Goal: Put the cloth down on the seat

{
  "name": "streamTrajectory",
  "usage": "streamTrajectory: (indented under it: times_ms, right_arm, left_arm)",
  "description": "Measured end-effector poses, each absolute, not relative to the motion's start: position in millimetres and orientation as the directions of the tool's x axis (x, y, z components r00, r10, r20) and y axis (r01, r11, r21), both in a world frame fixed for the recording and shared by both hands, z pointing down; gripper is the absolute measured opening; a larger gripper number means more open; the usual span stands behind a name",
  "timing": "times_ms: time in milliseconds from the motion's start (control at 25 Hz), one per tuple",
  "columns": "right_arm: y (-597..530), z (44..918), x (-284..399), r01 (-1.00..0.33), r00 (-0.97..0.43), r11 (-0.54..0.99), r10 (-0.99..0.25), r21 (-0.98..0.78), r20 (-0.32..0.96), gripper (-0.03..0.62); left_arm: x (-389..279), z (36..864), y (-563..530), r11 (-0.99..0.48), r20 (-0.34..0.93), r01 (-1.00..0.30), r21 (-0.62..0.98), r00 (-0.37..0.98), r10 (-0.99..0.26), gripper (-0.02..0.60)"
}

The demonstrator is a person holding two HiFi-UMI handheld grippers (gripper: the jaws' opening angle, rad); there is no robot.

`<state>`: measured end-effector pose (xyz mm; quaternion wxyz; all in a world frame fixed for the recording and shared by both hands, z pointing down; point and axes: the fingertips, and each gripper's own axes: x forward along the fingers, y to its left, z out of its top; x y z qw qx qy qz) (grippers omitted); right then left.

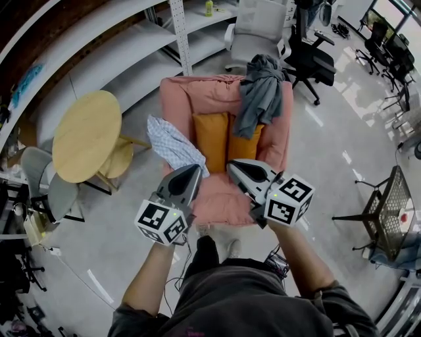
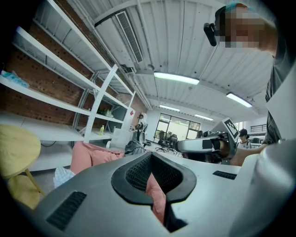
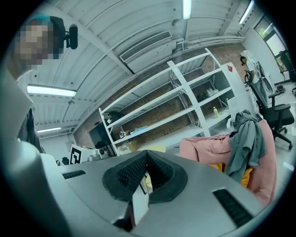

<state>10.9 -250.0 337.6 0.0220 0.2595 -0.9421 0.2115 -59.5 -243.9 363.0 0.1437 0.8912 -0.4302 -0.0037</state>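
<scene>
Soft pink fabric armchair (image 1: 197, 95), limp grey cloth (image 1: 260, 92), matt wooden table (image 1: 85, 135), glossy floor (image 1: 329, 151)

Grey left gripper (image 1: 192, 172) and right gripper (image 1: 235, 170) (black-and-white marker cubes (image 1: 161, 222)).

No readable text, brand or number anywhere. Only black-and-white square code patterns, no letters, on cube faces of left gripper (image 1: 189, 171) and right gripper (image 1: 233, 168), lower centre of head view. Same kind of pattern again, small, mid right in left gripper view and mid left in right gripper view. Label on bottle (image 1: 208, 8), top centre shelf (image 1: 131, 46), too small to read.
</scene>
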Motion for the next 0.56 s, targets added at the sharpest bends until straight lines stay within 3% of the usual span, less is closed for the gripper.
streamTrajectory:
  times_ms: [560]
  right_arm:
    - [-250.5, 341.6, 13.5, -0.501, -0.863, 0.775, -0.479, -0.385, 0.160, 0.015]
  left_arm:
    - [-54.7, 369.8, -243.4, -0.582, 0.127, -0.767, 0.269, 0.628, -0.768, 0.009]
